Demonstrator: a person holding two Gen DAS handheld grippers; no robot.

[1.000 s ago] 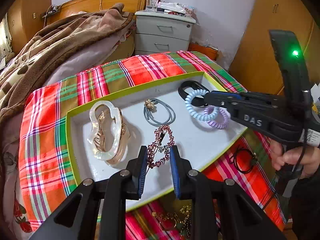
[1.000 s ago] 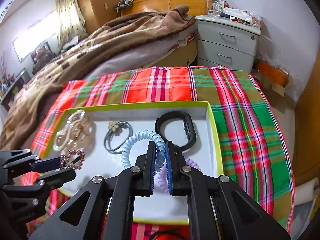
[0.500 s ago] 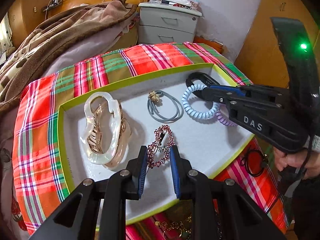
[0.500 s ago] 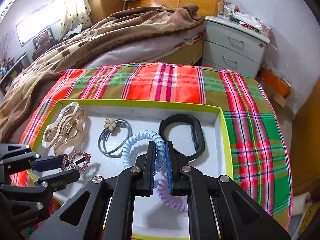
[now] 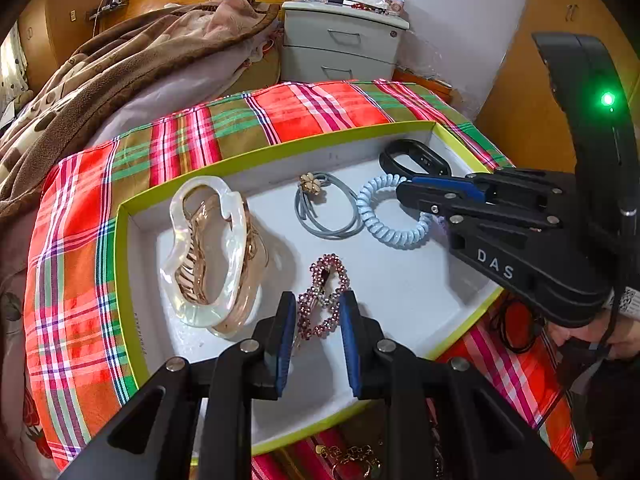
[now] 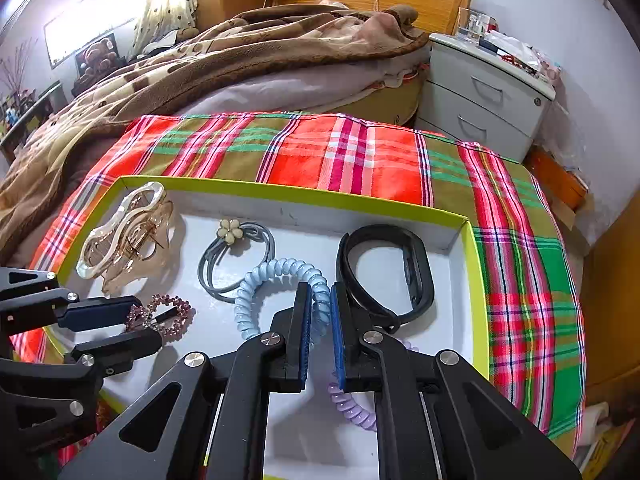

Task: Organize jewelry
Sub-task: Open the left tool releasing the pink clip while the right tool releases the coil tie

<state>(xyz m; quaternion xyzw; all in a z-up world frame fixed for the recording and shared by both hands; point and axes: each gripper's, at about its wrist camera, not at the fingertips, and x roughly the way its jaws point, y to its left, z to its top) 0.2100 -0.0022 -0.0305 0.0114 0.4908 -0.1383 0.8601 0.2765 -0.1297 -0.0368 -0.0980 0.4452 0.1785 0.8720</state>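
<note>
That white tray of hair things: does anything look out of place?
Mostly tidy, but a gold chain and a thin black hair tie lie outside the tray on the plaid cloth, near its front edge.

"DAS" in white letters on the right gripper (image 5: 404, 190) (black housing, side face)

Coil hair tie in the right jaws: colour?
Light blue coil hair tie; clearest in the right wrist view.
</note>
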